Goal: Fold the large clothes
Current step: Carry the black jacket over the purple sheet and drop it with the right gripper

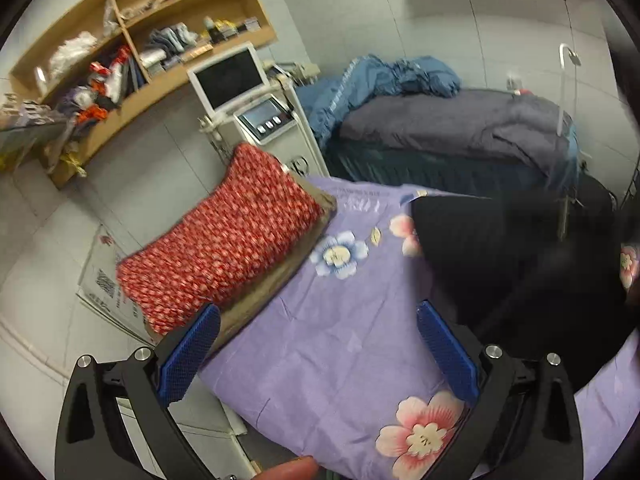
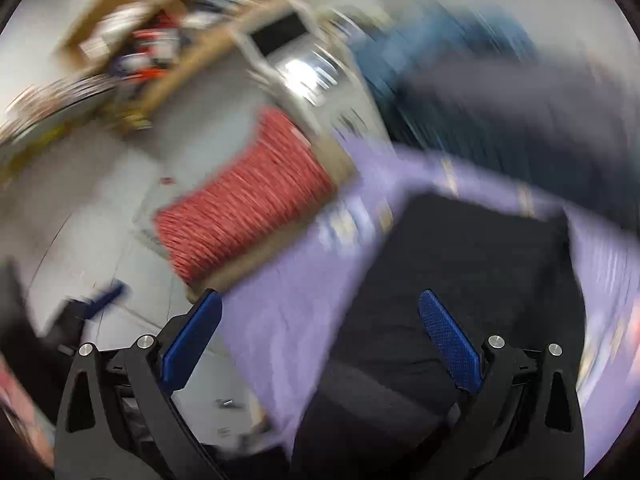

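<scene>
A black garment (image 1: 516, 264) lies on the lilac flowered sheet (image 1: 340, 344), to the right in the left wrist view. In the blurred right wrist view the black garment (image 2: 460, 272) looks like a flat folded rectangle. My left gripper (image 1: 318, 312) hovers open over bare sheet, its right pad (image 1: 446, 356) beside the garment's left edge. My right gripper (image 2: 320, 300) is open above the garment's near left part, holding nothing. A folded red patterned cloth (image 1: 224, 236) rests on a tan folded piece (image 1: 264, 292) at the sheet's left edge.
A white machine with a screen (image 1: 256, 104) stands behind the red cloth. Wooden shelves (image 1: 132, 60) full of clutter hang on the wall. A heap of grey and blue bedding (image 1: 448, 124) lies beyond the sheet. A fingertip (image 1: 288, 470) shows at the bottom edge.
</scene>
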Tool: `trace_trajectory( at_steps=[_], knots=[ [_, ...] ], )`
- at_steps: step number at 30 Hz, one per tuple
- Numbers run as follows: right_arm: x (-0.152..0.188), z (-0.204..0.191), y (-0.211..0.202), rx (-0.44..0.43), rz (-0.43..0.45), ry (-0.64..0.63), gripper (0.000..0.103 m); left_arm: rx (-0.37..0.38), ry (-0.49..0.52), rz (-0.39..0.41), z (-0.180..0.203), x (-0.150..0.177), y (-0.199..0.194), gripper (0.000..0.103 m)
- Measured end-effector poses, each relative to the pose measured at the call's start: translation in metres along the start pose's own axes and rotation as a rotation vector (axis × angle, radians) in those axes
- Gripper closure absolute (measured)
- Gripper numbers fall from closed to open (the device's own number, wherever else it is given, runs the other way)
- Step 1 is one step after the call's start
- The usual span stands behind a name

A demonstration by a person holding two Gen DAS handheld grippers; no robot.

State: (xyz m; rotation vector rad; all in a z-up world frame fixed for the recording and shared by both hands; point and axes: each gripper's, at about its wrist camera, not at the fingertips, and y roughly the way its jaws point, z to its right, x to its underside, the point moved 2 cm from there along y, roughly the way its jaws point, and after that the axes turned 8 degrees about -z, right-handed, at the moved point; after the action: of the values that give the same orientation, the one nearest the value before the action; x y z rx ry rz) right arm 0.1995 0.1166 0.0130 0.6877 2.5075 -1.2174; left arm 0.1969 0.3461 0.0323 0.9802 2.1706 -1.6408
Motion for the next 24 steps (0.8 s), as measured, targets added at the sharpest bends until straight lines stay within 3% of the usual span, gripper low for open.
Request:
trace_trajectory(
  at_steps=[3, 4, 5, 8, 12, 17, 24],
  knots=[
    [0.069, 0.032, 0.030, 0.016, -0.060, 0.265, 0.008, 0.014, 0.095, -0.041, -0.006, 0.004, 0.023, 0.006],
    [0.087, 0.033, 0.028, 0.042, -0.086, 0.297, 0.008, 0.015, 0.125, -0.043, -0.005, 0.003, 0.027, 0.006],
    [0.096, 0.033, 0.026, 0.088, -0.111, 0.298, 0.008, 0.022, 0.150, -0.041, -0.004, 0.004, 0.029, 0.006],
    [0.125, 0.022, -0.003, 0.340, -0.215, 0.331, 0.008, 0.081, 0.224, -0.044, 0.010, 0.005, 0.025, 0.006],
    [0.118, 0.010, -0.040, 0.462, -0.268, 0.353, 0.006, 0.180, 0.318, -0.109, 0.036, 0.009, 0.009, 0.006],
    [0.123, -0.012, -0.056, 0.545, -0.235, 0.261, 0.006, 0.247, 0.320, -0.166, 0.056, 0.017, -0.015, 0.006],
    [0.121, -0.004, -0.057, 0.610, -0.255, 0.217, 0.006, 0.206, 0.358, -0.178, 0.073, 0.031, -0.020, 0.006]
  ],
)
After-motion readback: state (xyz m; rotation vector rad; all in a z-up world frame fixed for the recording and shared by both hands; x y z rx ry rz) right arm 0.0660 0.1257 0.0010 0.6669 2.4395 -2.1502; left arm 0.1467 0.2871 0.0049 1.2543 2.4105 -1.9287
